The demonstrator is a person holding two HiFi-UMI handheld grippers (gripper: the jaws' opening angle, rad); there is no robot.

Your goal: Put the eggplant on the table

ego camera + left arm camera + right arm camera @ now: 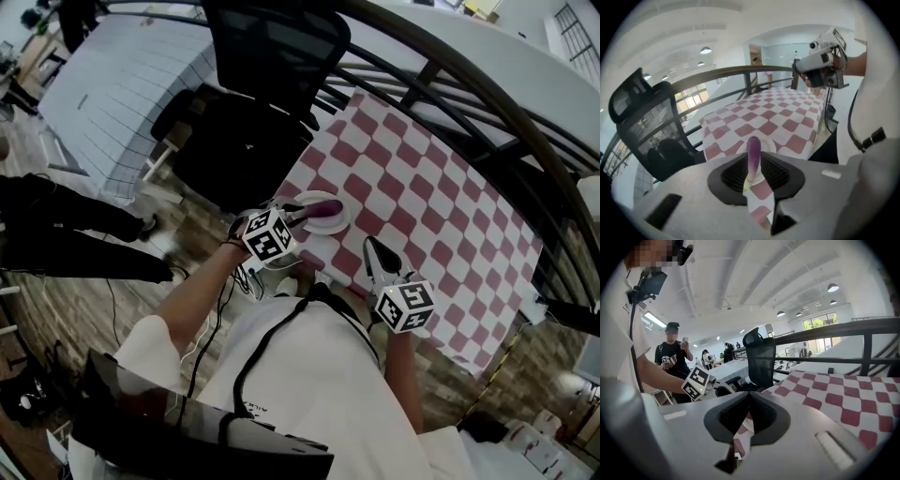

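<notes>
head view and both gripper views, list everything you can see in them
eggplant: 1, purple, in the jaws of the left gripper, over the plate
plate: 1, white, at the table edge near the office chair
table: 1, red and white checked cloth
office chair: 1, black, beside the table
railing: 1, dark, behind the table
bystander: 1, black clothes, past the chair
left gripper: 1, grey, shut on the eggplant
right gripper: 1, grey, shut, empty

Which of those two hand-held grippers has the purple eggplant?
The left gripper: its jaws pinch the eggplant. The right gripper has its jaws together, with nothing between them.
</notes>
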